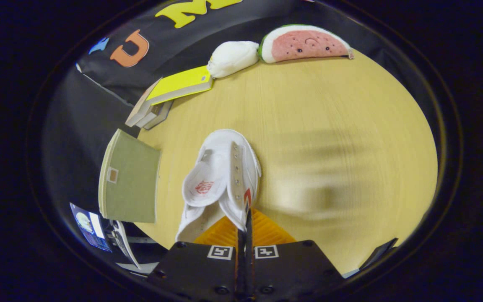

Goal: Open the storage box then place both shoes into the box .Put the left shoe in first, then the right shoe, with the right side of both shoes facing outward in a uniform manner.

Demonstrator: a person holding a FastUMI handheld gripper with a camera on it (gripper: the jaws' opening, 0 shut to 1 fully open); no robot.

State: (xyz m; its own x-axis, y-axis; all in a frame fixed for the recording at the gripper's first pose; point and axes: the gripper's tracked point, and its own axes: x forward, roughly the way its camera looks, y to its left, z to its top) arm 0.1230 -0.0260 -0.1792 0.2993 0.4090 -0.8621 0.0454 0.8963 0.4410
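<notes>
A white sneaker [220,180] hangs just ahead of my fingers, lifted above the wooden table [329,126], its toe pointing away from me. My gripper [245,226] is shut on the right side wall of its collar, near the eyelets and a small red and blue mark. The tongue with a red logo lies open to the left of the pinched wall. An olive-green box [130,182] stands at the table's left edge, to the left of the shoe; whether it is open I cannot tell.
A stack of books [170,94] with a yellow cover lies at the far left of the table. Beyond it sit a white plush [233,58] and a watermelon-slice plush [304,43] against the booth wall. The shoe's shadow falls on the table to the right.
</notes>
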